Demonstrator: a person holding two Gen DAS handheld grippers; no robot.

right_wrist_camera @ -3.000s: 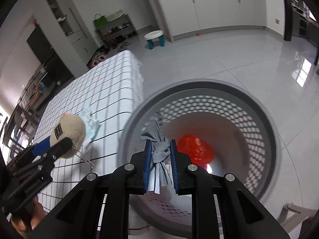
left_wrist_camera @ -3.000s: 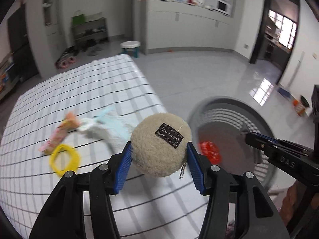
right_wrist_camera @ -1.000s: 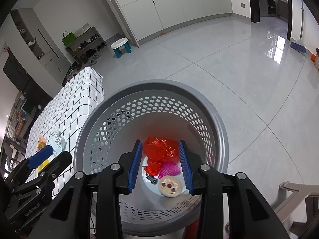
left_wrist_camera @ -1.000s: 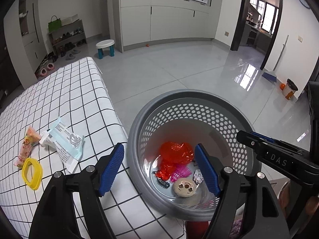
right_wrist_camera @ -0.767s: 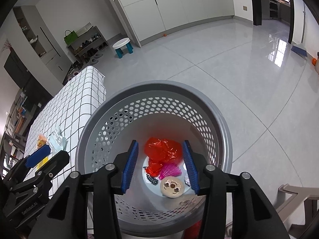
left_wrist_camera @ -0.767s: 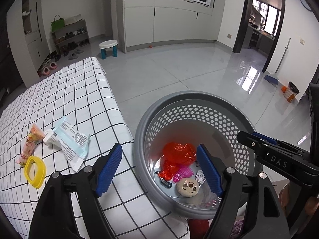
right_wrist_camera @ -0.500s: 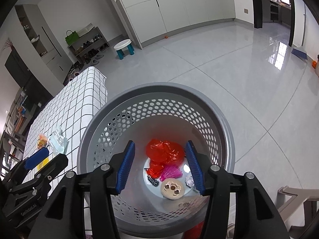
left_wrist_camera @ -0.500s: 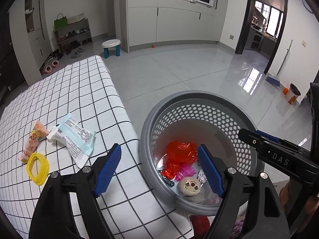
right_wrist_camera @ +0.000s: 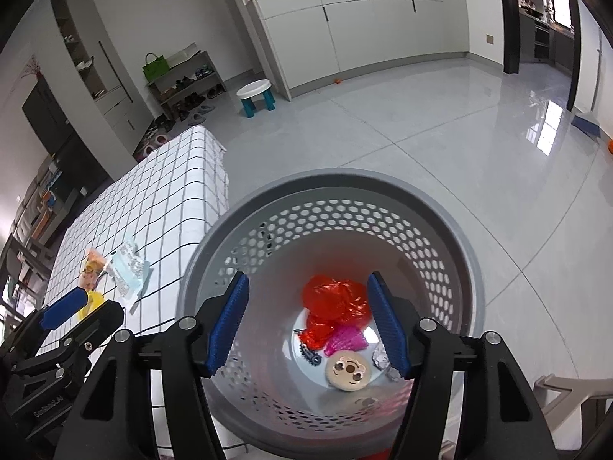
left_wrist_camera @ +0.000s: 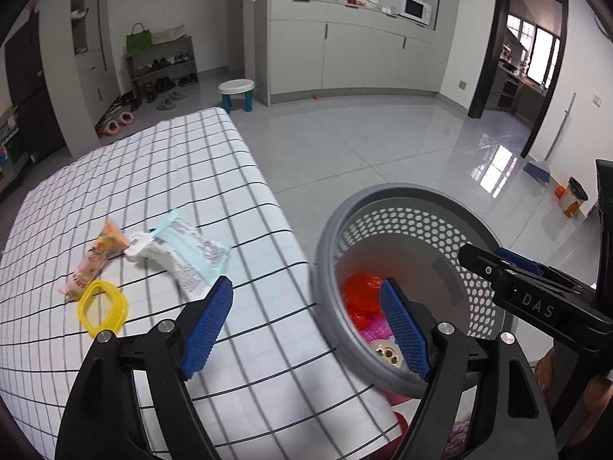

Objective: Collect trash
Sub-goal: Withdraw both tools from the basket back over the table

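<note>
Glossy grey floor tiles run to far white cabinets, and a bench (left_wrist_camera: pixel 161 176) under a black-grid white cloth fills the left. Both tools are spread wide and hold nothing. The left tool (left_wrist_camera: pixel 306 326) hangs over the bench's near right edge, its right finger across the rim of the grey perforated basket (left_wrist_camera: pixel 387 195). The right tool (right_wrist_camera: pixel 308 322) hangs over the basket's mouth. Inside the basket lie a crumpled red bag (right_wrist_camera: pixel 335 299), a pink bit (right_wrist_camera: pixel 345 339), a round beige plush face (right_wrist_camera: pixel 348 373), a small dark piece and a scrap of foil. Trash left on the bench — a white and pale-blue wrapper (left_wrist_camera: pixel 184 253), an orange snack packet (left_wrist_camera: pixel 95 258) touching it, and a yellow ring (left_wrist_camera: pixel 101 306) just nearer.
</note>
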